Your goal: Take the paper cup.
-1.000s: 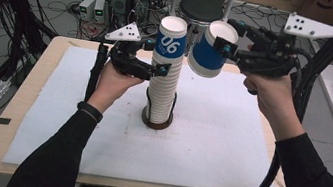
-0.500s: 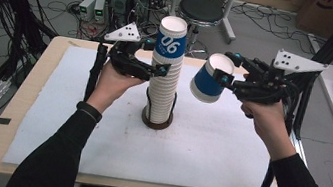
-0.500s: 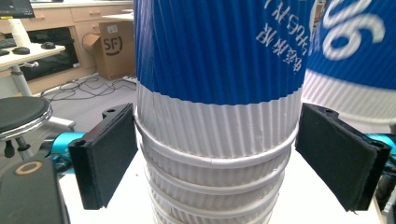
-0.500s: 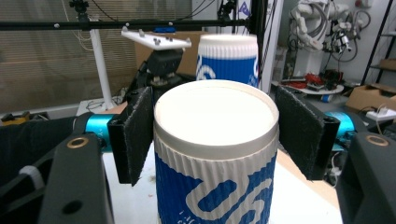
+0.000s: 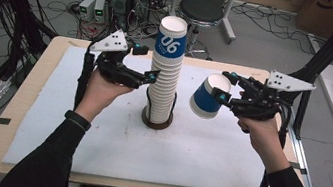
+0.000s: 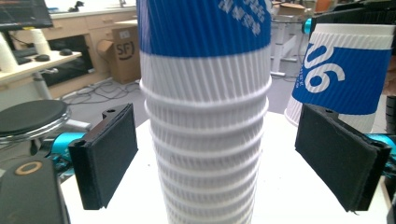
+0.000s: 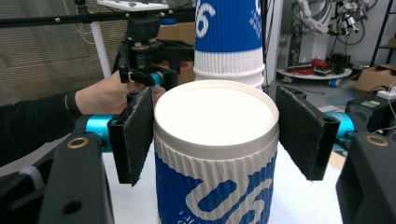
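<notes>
Your right gripper (image 5: 223, 98) clamped on one blue-and-white paper cup (image 5: 208, 96), tilted, empty inside, near the cup stack (image 5: 164, 73) mid-table, your left gripper (image 5: 153, 77) spread around the stack, pads clear.

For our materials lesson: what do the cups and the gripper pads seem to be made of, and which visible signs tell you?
Loose cup: likely paper, matte, with ribbed corrugated wall and rolled rim. Cup stack: the same ribbed white and blue paper. Pads: black, dull, fuzzy-edged, probably foam or felt; the look leaves it open.
</notes>
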The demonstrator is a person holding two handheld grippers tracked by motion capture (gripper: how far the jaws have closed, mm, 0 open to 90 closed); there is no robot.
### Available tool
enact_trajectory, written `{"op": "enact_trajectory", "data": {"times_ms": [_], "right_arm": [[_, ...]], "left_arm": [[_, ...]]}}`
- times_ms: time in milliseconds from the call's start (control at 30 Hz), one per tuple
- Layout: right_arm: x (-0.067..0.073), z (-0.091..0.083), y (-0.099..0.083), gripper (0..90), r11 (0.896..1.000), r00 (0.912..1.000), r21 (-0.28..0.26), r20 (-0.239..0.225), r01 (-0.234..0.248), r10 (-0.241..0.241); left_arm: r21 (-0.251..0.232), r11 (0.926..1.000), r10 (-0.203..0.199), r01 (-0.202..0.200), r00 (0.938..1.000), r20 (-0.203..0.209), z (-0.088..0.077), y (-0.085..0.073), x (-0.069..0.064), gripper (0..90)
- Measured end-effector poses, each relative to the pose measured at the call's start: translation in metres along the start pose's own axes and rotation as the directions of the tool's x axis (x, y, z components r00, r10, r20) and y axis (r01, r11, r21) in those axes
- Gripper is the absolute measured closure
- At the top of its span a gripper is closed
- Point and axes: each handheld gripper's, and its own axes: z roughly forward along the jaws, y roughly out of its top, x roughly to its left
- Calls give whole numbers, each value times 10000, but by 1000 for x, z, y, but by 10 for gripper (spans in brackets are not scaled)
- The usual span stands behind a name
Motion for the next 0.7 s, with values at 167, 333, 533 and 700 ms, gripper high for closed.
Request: {"op": "enact_trajectory", "data": {"times_ms": [167,333,533,700], "right_arm": [[2,0,-9,319,10000,9999,1,-97,-68,68],[4,0,-28,319,9995,9989,-38,-336,-317,315],[5,3,-48,319,9989,9983,124,-379,-446,451],[7,5,-63,319,9986,9986,319,-305,-428,438]], "left_arm": [[-15,10000,81,-81,10000,-12,-11,-12,-8,130],[10,10000,19,-19,10000,96,-23,-38,-23,130],[152,9998,-147,144,9996,235,-26,-67,-38,130],[413,9989,-242,235,9995,177,-28,-88,-48,130]]}}
